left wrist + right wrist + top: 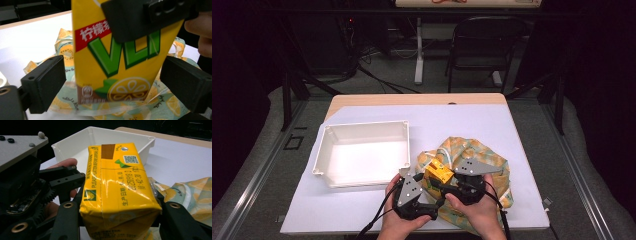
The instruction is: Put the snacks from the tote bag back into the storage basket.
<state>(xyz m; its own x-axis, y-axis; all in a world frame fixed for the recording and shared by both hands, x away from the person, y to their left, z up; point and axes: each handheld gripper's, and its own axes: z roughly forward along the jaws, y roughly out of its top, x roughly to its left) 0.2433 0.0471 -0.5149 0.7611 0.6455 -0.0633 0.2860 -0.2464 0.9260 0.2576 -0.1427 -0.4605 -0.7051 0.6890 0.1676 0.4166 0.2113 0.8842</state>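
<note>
We see the right gripper point(438, 184) clamped on a yellow drink carton point(438, 172), its 2 jaws pressed against the carton's sides in the right gripper view, where the carton point(117, 187) is gripped crosswise. The carton is lifted just above a fruit-patterned bag point(492, 159) (orange and lemon slices printed on it) on the white table point(472, 122). The left gripper point(416, 176) has its jaws spread wide on either side of the carton point(117, 65), not touching it. A white tray point(328, 131) sits just to the left.
</note>
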